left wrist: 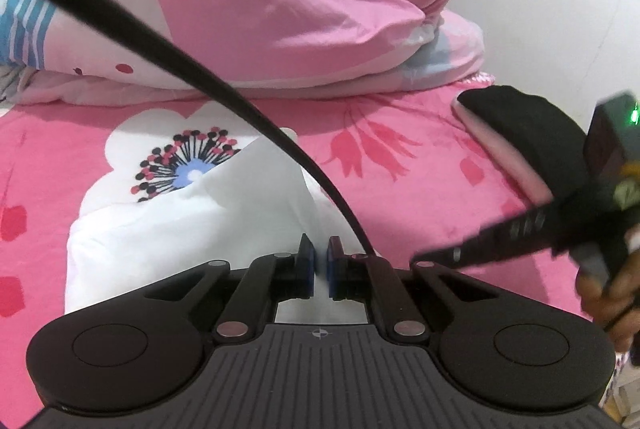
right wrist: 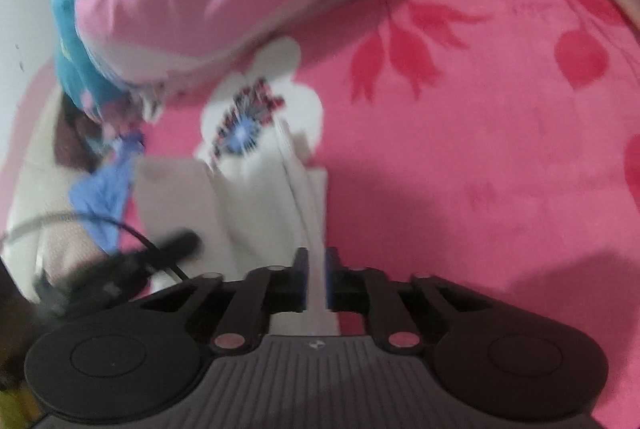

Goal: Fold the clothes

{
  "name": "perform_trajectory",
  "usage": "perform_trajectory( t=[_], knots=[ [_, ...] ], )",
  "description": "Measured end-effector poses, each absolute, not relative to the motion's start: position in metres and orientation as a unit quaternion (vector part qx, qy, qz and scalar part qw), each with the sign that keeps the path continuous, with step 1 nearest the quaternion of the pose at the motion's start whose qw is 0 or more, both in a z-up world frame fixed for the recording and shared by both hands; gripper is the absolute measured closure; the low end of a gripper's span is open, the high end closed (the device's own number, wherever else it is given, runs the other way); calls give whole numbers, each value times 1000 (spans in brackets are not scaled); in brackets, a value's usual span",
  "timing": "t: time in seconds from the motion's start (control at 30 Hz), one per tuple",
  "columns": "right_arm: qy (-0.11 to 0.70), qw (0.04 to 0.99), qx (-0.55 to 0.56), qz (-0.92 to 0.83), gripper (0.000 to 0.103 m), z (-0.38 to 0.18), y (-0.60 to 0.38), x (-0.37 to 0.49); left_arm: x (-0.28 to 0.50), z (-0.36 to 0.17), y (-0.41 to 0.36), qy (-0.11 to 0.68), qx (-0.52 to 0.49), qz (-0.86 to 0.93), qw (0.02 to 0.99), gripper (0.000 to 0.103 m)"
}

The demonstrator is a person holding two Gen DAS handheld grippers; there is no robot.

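Observation:
A white garment lies on the pink flowered bedsheet in front of my left gripper, whose blue-padded jaws are shut on its near edge. The other gripper enters that view from the right, held by a hand. In the blurred right wrist view the same white garment stretches forward, and my right gripper is shut on a pinched fold of it. The left gripper shows there at lower left.
A rolled pink and blue quilt lies across the back of the bed. A folded black and pink stack sits at the right. A black cable crosses the left view. A blue cloth lies at left.

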State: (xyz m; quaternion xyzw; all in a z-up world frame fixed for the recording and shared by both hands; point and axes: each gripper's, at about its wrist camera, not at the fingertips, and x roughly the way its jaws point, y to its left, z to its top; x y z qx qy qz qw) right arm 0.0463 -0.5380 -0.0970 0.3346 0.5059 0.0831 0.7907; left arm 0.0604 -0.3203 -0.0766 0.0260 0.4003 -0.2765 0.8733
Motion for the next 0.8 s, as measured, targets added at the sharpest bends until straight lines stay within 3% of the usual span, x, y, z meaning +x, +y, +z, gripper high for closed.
perform_trajectory(
  t=[0.63, 0.8],
  knots=[
    [529, 782, 261, 199, 103, -118, -480, 59, 59, -58, -314, 393, 6, -278, 877, 99],
    [536, 766, 287, 209, 103, -125, -490, 64, 66, -72, -323, 397, 15, -287, 872, 99]
  ],
)
